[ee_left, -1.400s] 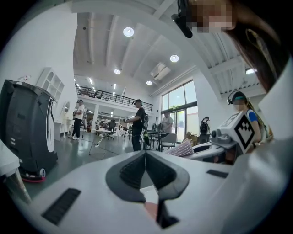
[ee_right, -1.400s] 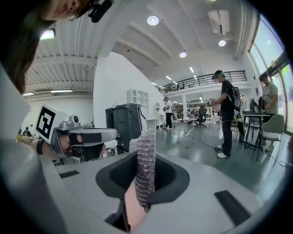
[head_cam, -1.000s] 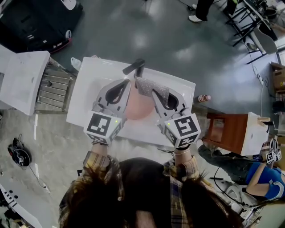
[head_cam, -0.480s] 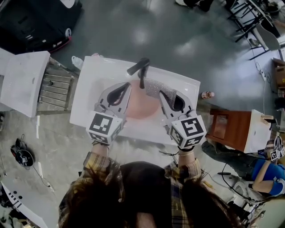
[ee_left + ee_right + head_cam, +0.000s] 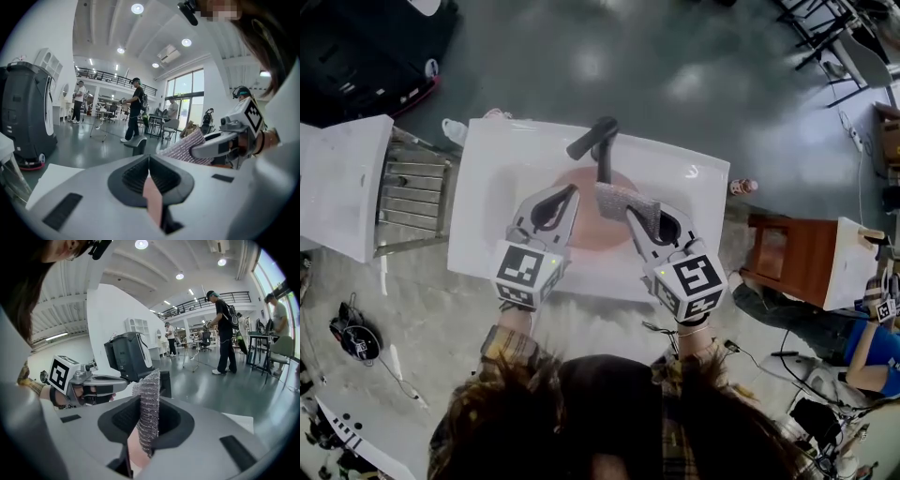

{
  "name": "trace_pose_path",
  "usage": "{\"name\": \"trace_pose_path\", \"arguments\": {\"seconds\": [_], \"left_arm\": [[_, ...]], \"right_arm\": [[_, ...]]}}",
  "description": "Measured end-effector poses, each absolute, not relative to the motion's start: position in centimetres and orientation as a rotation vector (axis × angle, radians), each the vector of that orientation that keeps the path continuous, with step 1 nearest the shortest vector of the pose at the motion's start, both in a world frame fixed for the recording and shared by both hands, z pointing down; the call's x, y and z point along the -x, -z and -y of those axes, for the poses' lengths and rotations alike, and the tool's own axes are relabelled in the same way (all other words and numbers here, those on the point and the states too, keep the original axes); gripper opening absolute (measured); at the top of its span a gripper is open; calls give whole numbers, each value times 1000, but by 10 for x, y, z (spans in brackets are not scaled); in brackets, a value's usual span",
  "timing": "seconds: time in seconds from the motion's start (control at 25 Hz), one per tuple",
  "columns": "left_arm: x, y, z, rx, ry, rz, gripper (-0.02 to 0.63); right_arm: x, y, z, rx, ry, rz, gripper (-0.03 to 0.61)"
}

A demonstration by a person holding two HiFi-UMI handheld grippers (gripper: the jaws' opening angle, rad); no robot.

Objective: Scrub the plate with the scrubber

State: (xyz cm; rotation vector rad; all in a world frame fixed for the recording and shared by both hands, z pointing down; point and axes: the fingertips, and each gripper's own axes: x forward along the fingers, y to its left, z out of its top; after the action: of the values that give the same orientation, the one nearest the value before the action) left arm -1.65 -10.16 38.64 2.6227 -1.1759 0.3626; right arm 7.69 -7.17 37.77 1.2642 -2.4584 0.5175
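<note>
A pink plate (image 5: 592, 225) lies tilted in the white sink (image 5: 487, 202), below the black faucet (image 5: 598, 142). My left gripper (image 5: 572, 193) is shut on the plate's left edge; the thin pink rim (image 5: 153, 202) shows between its jaws. A silver mesh scrubber (image 5: 619, 199) is clamped in my right gripper (image 5: 631, 215), and it rests against the plate's upper right part. In the right gripper view the scrubber (image 5: 149, 411) stands upright between the jaws, with the pink plate (image 5: 136, 452) just behind it and the left gripper (image 5: 91, 383) beyond.
A metal dish rack (image 5: 411, 192) and a white counter (image 5: 342, 183) stand to the sink's left. A brown wooden stand (image 5: 783, 261) is at the right, with a small bottle (image 5: 741, 187) on the floor nearby. Several people stand in the hall beyond.
The right gripper has carried the scrubber a little across the plate, out to the right and back below the faucet. The left gripper keeps its hold on the plate's edge.
</note>
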Motion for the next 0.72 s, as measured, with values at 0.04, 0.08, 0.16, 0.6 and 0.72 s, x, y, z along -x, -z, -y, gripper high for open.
{"name": "trace_pose_path", "arguments": {"seconds": [0.04, 0.08, 0.16, 0.6, 0.72], "left_arm": [[19, -392, 102, -2616, -374, 1176, 17], [22, -399, 103, -2608, -386, 1176, 17], [27, -411, 102, -2591, -405, 1171, 17], [44, -463, 108, -2521, -500, 1167, 18], [47, -478, 108, -2503, -523, 1168, 18]], "right_arm": [[-74, -383, 71, -1255, -529, 2454, 87], [-71, -388, 69, -1244, -540, 2448, 86], [-66, -400, 66, -1218, -566, 2432, 86], [-58, -469, 73, -1181, -718, 2351, 87], [-59, -481, 77, -1186, -733, 2328, 87]]}}
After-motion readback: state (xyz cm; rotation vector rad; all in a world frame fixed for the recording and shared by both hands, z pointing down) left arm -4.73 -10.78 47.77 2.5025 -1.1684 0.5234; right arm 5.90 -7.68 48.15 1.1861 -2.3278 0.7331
